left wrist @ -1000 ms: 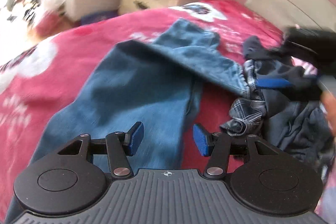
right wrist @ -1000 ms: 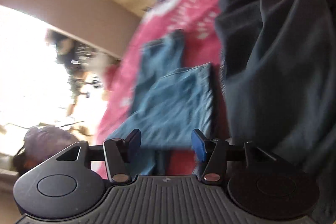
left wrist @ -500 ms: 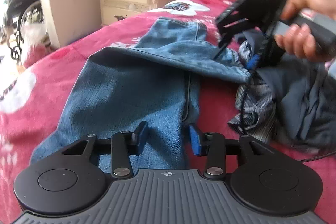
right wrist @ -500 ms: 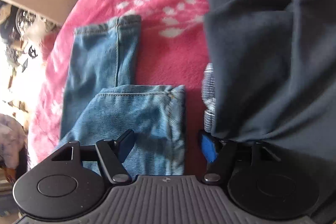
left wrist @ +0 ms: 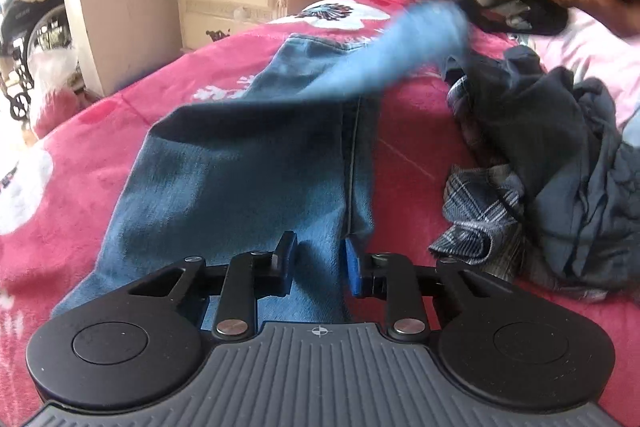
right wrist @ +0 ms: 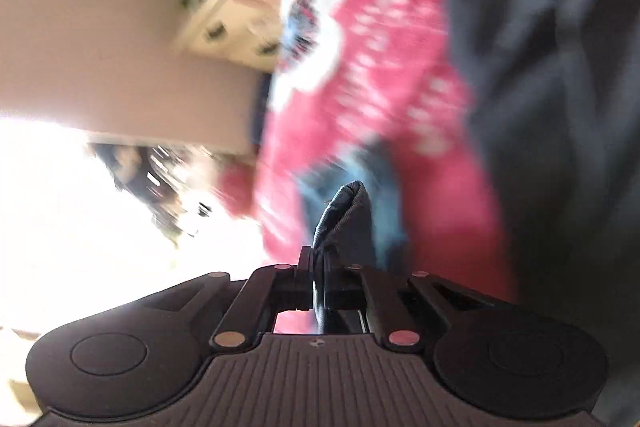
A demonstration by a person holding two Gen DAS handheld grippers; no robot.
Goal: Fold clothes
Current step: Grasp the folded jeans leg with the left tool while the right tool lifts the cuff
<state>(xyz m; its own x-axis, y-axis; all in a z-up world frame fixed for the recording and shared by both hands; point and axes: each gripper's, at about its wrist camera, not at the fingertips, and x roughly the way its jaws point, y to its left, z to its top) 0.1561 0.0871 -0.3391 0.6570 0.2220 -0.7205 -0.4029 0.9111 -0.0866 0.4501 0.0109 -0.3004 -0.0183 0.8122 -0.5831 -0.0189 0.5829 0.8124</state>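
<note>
Blue denim jeans [left wrist: 240, 179] lie spread on the red floral bedspread [left wrist: 88, 131], just beside a heap of dark and plaid clothes [left wrist: 540, 167]. The left claw [left wrist: 316, 263] is closing around the jeans' near edge. The right claw [right wrist: 318, 279] is clamped on a denim fold, lifting it.

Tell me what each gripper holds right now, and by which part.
The right gripper is shut on a bunched hem edge of the jeans. The left gripper is closing around the jeans' near end; its pads do not yet visibly pinch it.
</note>
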